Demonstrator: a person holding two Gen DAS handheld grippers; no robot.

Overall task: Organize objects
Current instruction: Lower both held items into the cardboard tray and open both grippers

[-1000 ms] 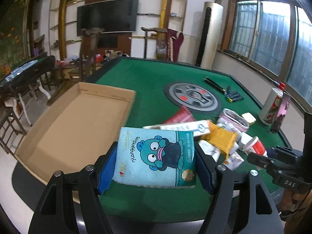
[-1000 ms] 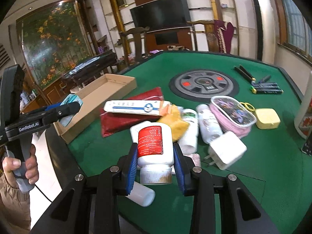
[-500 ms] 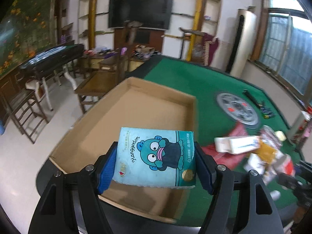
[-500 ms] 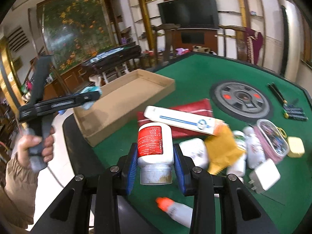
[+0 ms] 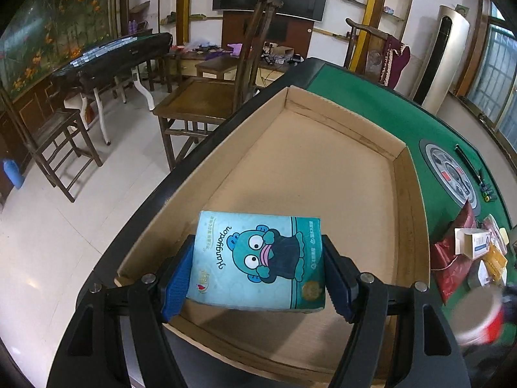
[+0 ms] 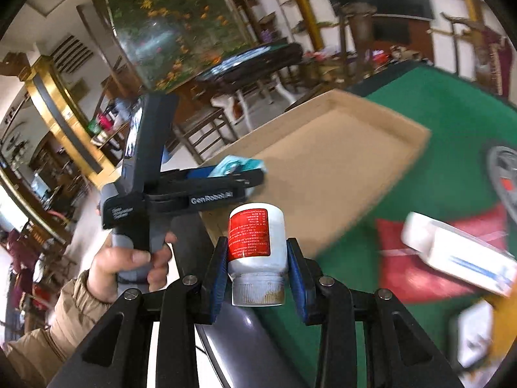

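Tissue pack (image 5: 258,260) clamped in our left gripper (image 5: 258,271) over the box (image 5: 400,158), bottle (image 6: 257,252) pinched in our right gripper (image 6: 257,274). We're mid-delivery; next, we lower and open both jaws inside.

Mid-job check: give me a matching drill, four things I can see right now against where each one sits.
Things:
1. tissue pack
2. white bottle
3. cardboard box
4. red pouch

Places:
A. on the green felt, beside the box
B. between the left gripper's fingers, over the box
C. at the table's edge, nothing in it
D. in the right gripper

Pairs: 1-B, 2-D, 3-C, 4-A
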